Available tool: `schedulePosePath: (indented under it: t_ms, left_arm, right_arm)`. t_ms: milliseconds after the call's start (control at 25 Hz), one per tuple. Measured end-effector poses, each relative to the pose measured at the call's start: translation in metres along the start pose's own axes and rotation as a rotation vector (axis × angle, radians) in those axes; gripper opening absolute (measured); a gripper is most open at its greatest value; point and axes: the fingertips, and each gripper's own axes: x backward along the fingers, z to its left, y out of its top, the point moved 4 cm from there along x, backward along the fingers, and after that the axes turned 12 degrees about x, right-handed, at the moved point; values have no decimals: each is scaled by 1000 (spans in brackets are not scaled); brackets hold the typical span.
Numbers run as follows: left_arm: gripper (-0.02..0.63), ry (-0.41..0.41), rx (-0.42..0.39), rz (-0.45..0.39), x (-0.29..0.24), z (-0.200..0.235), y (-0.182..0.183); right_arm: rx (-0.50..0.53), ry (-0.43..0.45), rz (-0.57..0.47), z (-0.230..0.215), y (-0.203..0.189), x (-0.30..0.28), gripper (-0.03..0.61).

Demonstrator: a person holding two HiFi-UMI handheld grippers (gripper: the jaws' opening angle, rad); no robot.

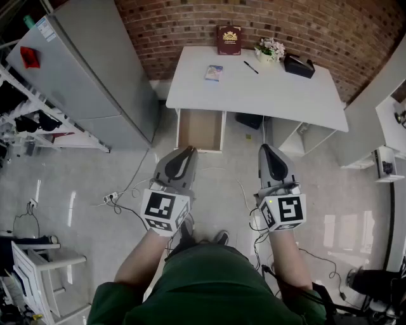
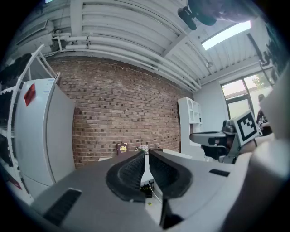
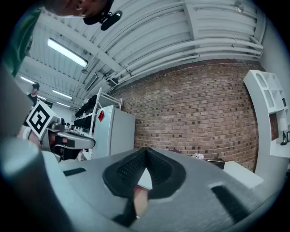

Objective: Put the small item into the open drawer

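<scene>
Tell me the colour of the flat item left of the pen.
Flat item: blue, clearest in head view.

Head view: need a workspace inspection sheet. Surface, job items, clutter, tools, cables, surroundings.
Surface: white desk, mostly bare.
Job's things: small blue item lies on the desk; drawer stands open under the desk's front edge, nothing seen inside.
Clutter: red book, pen, flowers, black box, all toward the back.
Tools: left tool and right tool both shut, empty, level, short of the desk.
Cables: power strip and cords on the floor.
Surroundings: brick wall; grey cabinet at left.
</scene>
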Motion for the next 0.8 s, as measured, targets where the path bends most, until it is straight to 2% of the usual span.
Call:
schedulePosePath:
  t_ms: [440, 800]
  left_arm:
    - [25, 20, 8, -22, 28, 53, 15]
    - [25, 13, 22, -61, 61, 137, 36]
  right_arm:
    - [6, 28, 37, 45, 6, -28, 2]
    - [18, -34, 60, 96, 28, -70, 3]
